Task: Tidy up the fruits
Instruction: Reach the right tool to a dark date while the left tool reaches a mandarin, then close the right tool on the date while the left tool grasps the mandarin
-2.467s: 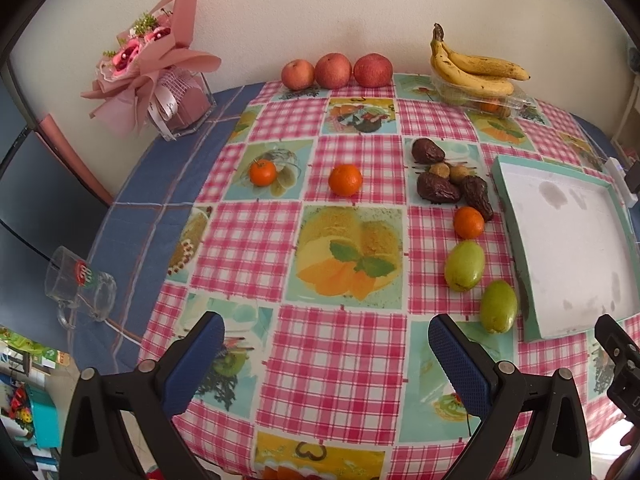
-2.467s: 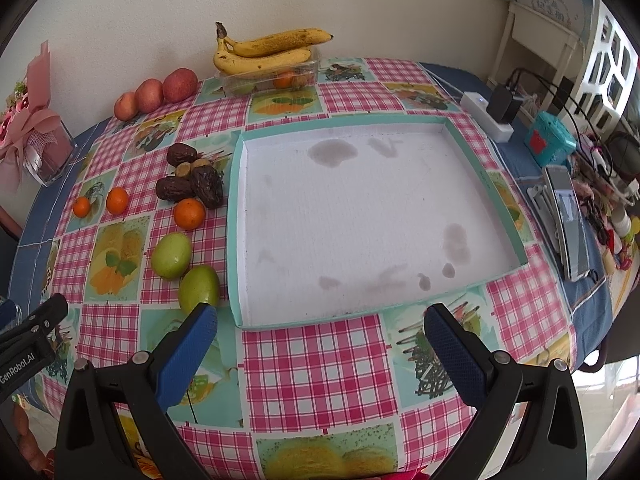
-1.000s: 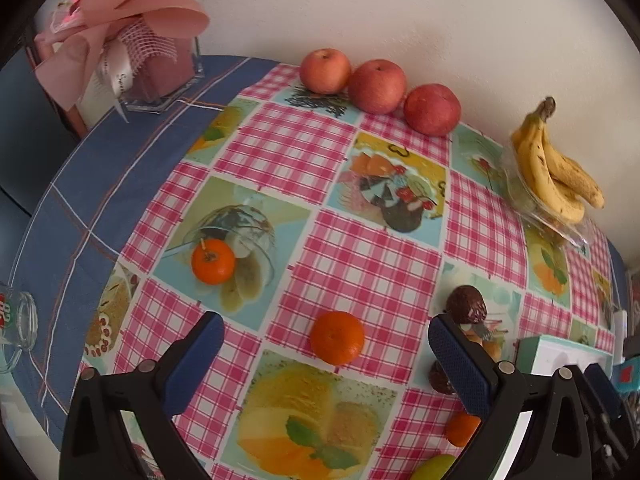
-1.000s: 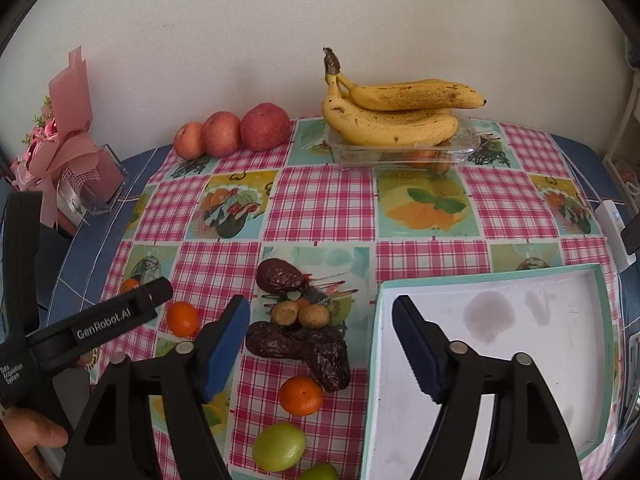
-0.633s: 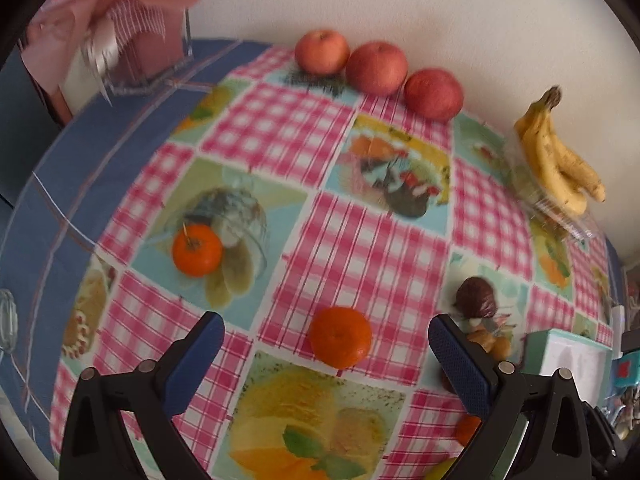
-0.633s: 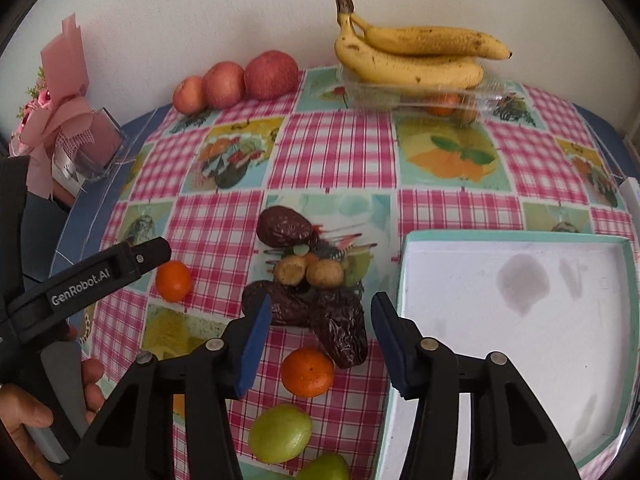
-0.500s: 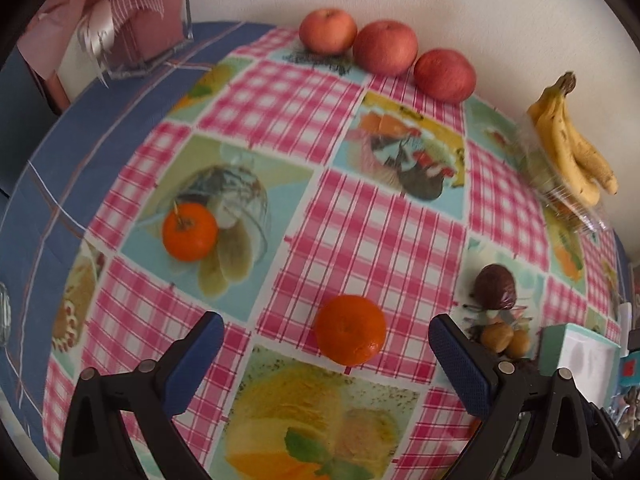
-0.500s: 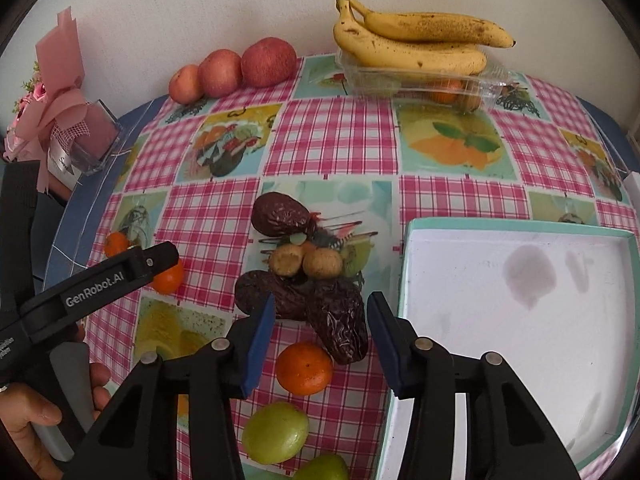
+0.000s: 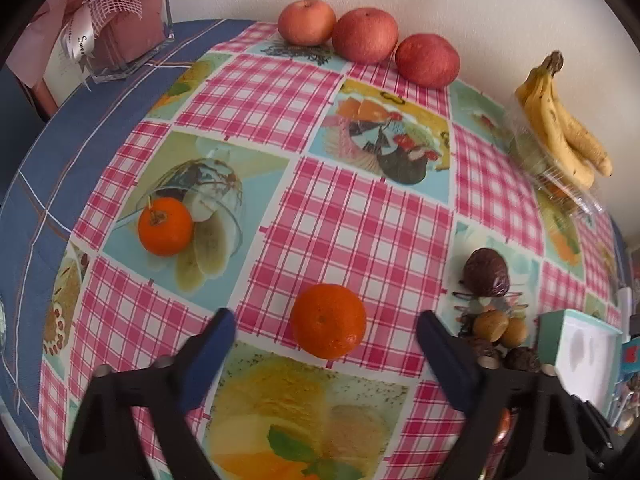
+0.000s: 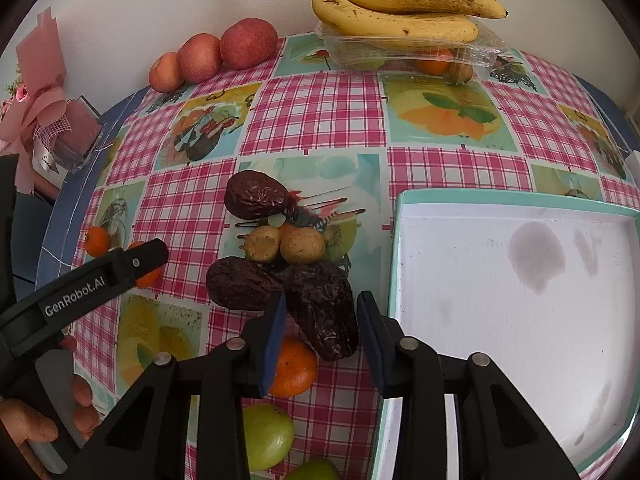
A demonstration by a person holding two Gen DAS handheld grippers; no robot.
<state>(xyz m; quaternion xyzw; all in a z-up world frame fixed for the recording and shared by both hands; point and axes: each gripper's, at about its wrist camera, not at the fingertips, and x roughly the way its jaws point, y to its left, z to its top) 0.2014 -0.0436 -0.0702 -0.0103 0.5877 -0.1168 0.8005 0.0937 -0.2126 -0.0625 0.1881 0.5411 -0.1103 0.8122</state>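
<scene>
In the left wrist view my left gripper stands open around an orange tangerine on the checked cloth, with gaps on both sides. A second tangerine lies further left. In the right wrist view my right gripper is open, its fingers on either side of a dark wrinkled fruit, not pressing it. Two more dark fruits and two small brown round fruits lie just beyond. An orange and a green fruit sit under the right gripper. The white tray with a teal rim is on the right.
Three red apples line the wall. Bananas rest on a clear plastic box holding more fruit. A pink bouquet in a glass holder stands at the back left. A hand holds the left gripper's body.
Both grippers moved forward and down toward the fruit. The left one now brackets the tangerine. The right gripper's jaws have narrowed around the dark wrinkled fruit.
</scene>
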